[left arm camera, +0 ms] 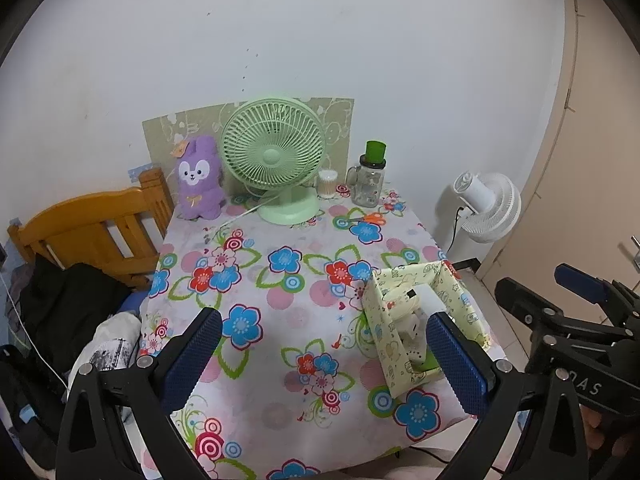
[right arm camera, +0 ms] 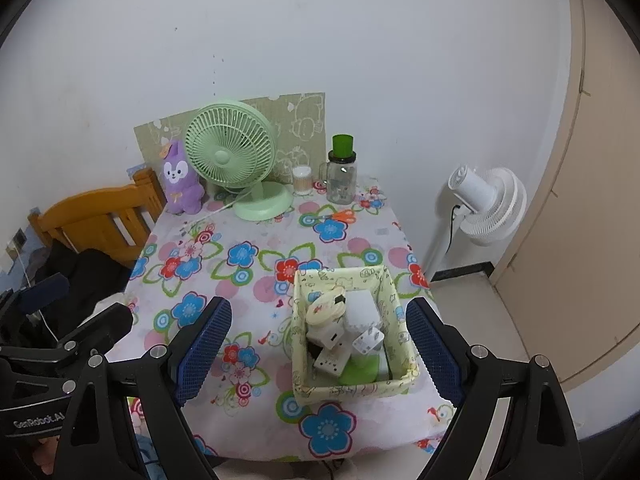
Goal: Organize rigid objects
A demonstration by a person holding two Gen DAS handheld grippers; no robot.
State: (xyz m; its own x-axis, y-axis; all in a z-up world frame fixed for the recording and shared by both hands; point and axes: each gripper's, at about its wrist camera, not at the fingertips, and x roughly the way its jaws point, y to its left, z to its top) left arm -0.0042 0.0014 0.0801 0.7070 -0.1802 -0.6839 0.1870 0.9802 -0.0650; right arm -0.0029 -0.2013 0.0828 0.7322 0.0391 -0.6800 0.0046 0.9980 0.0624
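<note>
Floral tablecloth (right arm camera: 248,264) is seen under both open, empty grippers, left gripper (left arm camera: 320,348) and right gripper (right arm camera: 320,340), and the box (right arm camera: 304,390) of chargers, lying lengthwise away, is nearer the right one.

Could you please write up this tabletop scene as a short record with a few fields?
surface: table under a floral cloth
storage box: pale patterned box near the front right edge, holding white chargers and a green item
back row: purple plush, green desk fan, cotton swab jar, glass jar with green lid
loose item: orange scissors in front of the glass jar
left gripper: open, empty
right gripper: open, above the box, holding nothing
</note>
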